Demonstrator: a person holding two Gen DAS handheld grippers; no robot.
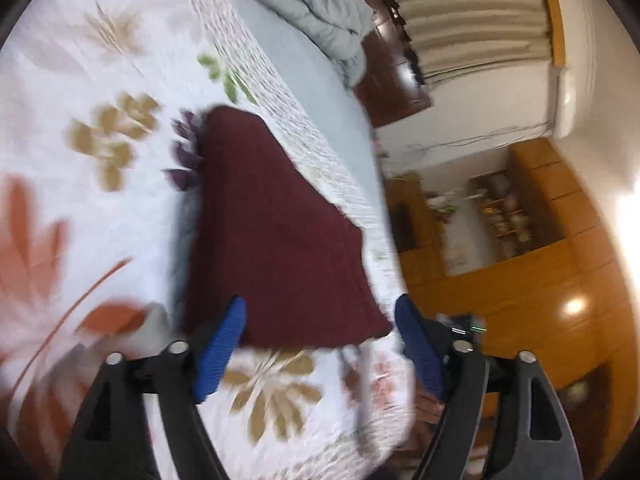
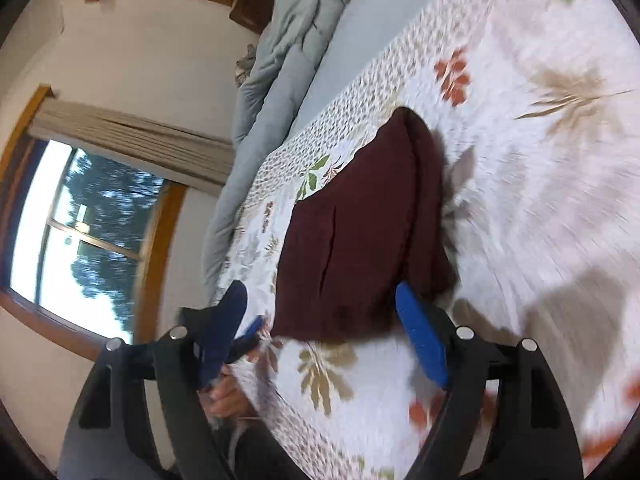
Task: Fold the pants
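Nearest the lens, the left gripper [image 1: 320, 344] with its blue ribbed pads stands spread wide and empty, just short of the near edge of the dark maroon folded pants [image 1: 276, 236]; the right gripper [image 2: 320, 332] is likewise parted and holds nothing. The pants lie as a compact bundle on the white floral quilted bedspread [image 1: 100, 80], close to its patterned side border, so the folding looks finished or nearly so; a next move would likely be only a tidying press or a withdrawal. Beyond the pants the bedspread offers open room, while a rumpled grey duvet [image 2: 288, 52] bounds the far end.
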